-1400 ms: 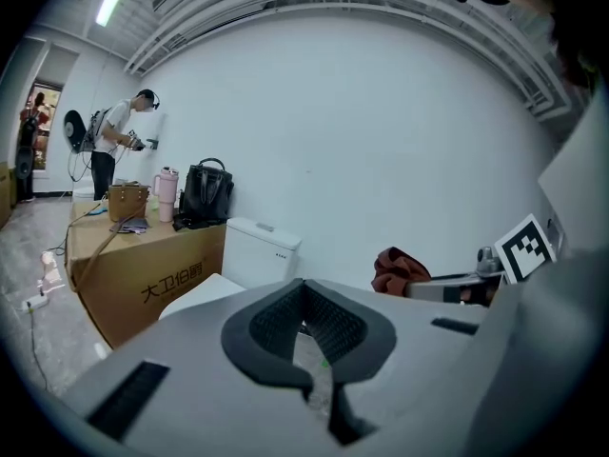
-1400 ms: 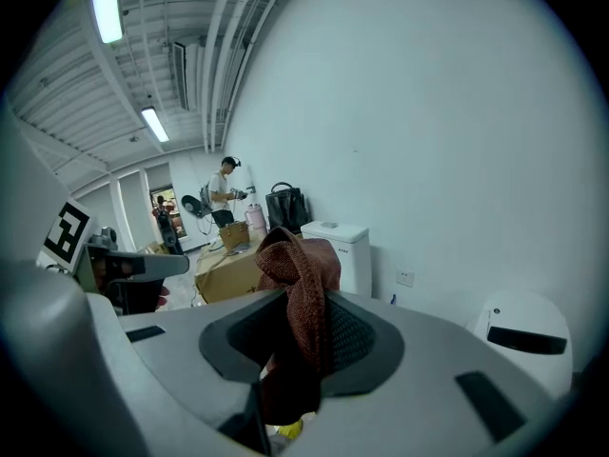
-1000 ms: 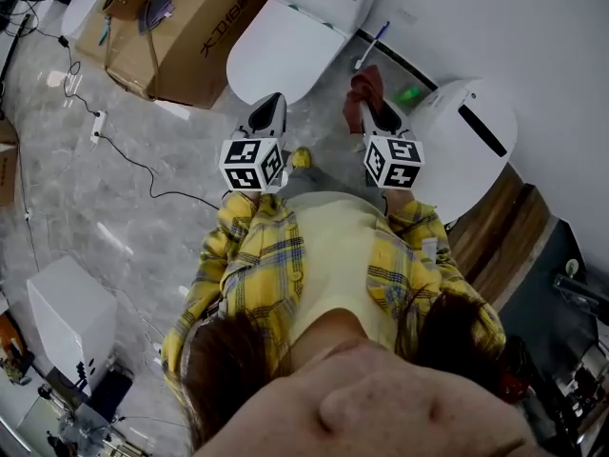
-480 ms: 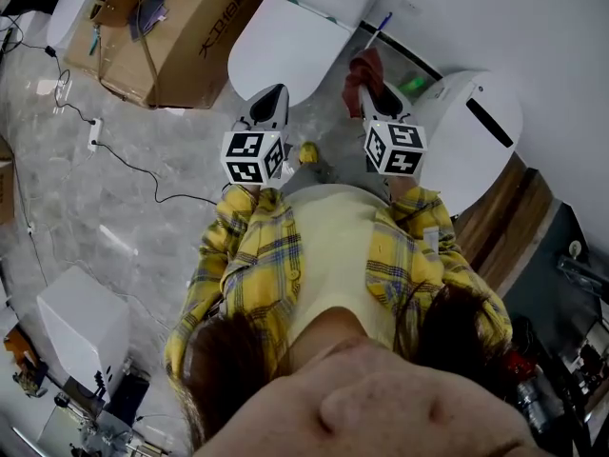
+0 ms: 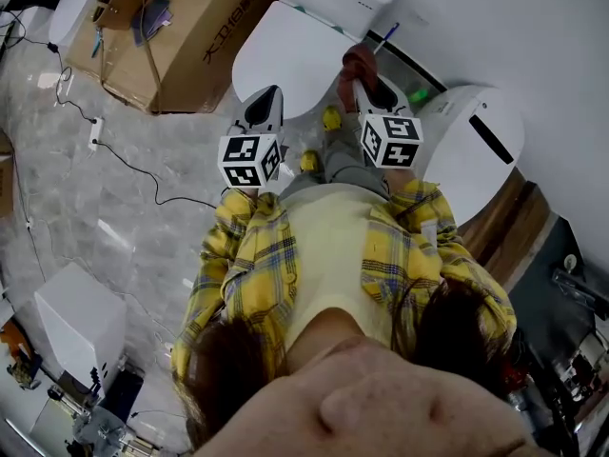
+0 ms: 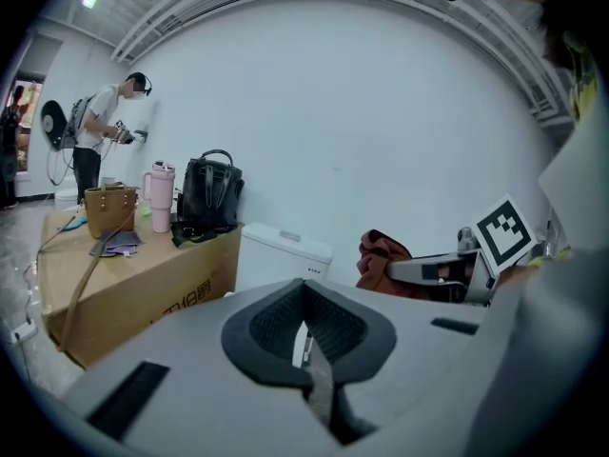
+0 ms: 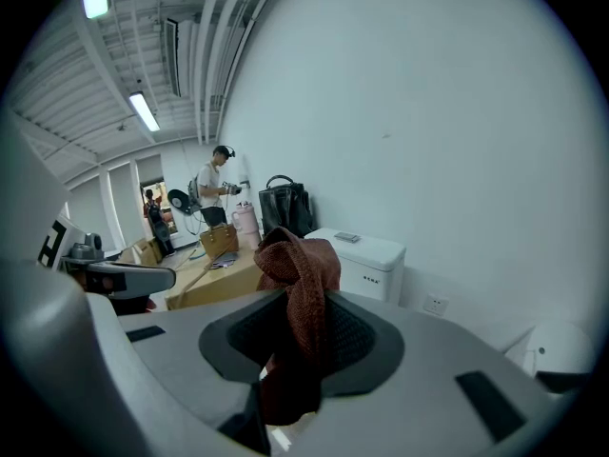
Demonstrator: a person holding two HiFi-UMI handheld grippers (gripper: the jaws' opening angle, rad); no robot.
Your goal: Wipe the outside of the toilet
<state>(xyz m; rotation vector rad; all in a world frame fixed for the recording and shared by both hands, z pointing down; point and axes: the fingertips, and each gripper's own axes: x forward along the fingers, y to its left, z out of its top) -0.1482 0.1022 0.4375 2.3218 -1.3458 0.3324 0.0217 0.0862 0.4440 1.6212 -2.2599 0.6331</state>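
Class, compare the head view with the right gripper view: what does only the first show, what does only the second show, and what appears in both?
Head view only: the person's yellow plaid shirt and a black cable trailing across the floor.

Right gripper view only: a ceiling light, a wall socket, and another person standing far back.

Both: the reddish-brown cloth clamped in the right gripper, the toilet with its white tank, and the cardboard box beside it.
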